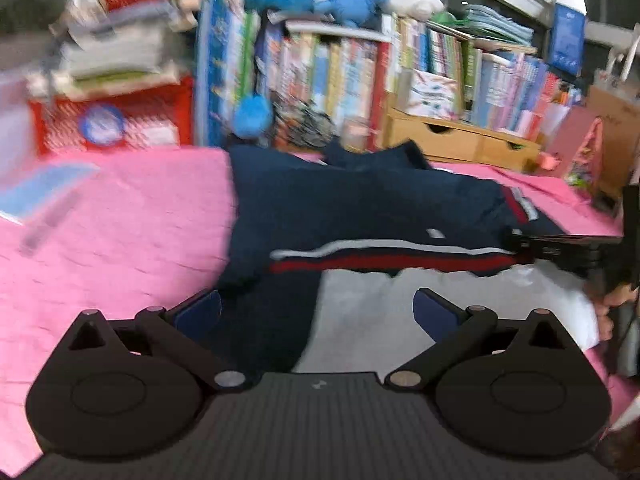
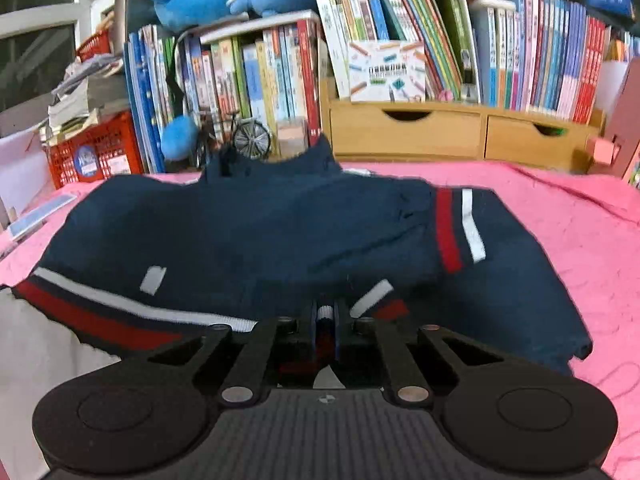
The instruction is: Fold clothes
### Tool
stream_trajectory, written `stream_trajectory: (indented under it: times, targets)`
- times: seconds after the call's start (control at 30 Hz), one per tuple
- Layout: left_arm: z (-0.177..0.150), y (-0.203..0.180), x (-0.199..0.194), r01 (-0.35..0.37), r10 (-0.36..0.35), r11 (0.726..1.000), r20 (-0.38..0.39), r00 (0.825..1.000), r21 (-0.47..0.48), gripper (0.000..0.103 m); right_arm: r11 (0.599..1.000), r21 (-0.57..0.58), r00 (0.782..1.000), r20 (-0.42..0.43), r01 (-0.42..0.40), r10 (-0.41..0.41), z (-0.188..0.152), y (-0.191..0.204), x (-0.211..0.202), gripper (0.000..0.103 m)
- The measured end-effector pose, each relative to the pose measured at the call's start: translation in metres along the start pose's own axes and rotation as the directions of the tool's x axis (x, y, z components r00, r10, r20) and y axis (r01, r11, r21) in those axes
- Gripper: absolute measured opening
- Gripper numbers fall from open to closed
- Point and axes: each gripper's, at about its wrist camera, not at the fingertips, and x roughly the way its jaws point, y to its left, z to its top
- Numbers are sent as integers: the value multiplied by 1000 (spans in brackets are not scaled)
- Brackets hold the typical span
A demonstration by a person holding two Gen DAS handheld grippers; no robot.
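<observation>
The navy jacket [image 2: 256,224] lies spread on the pink cloth [image 2: 560,216], collar at twelve o'clock, its striped hem [image 2: 120,312] lifted at six o'clock over a white lining [image 1: 368,320]. The right gripper [image 2: 326,320] pinches that hem; the left gripper [image 1: 316,312] gapes empty above it. Folding seems barely begun. The left view is blurred, and the sleeves are hard to trace.
</observation>
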Motion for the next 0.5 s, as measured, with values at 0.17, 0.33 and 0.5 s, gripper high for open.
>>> stream_trajectory:
  times: [0.17, 0.33, 0.5]
  targets:
    - [6, 17, 29, 80, -88, 990, -73, 993, -115, 103, 996, -89, 998, 56, -20, 25, -1, -5, -36, 55]
    - [21, 30, 30, 97, -103, 988, -50, 993, -119, 103, 981, -190, 993, 99, -41, 61, 5, -22, -70, 79]
    - [28, 39, 50, 149, -159, 984, -94, 983, -101, 103, 955, -288, 997, 11, -67, 73, 3, -31, -63, 80]
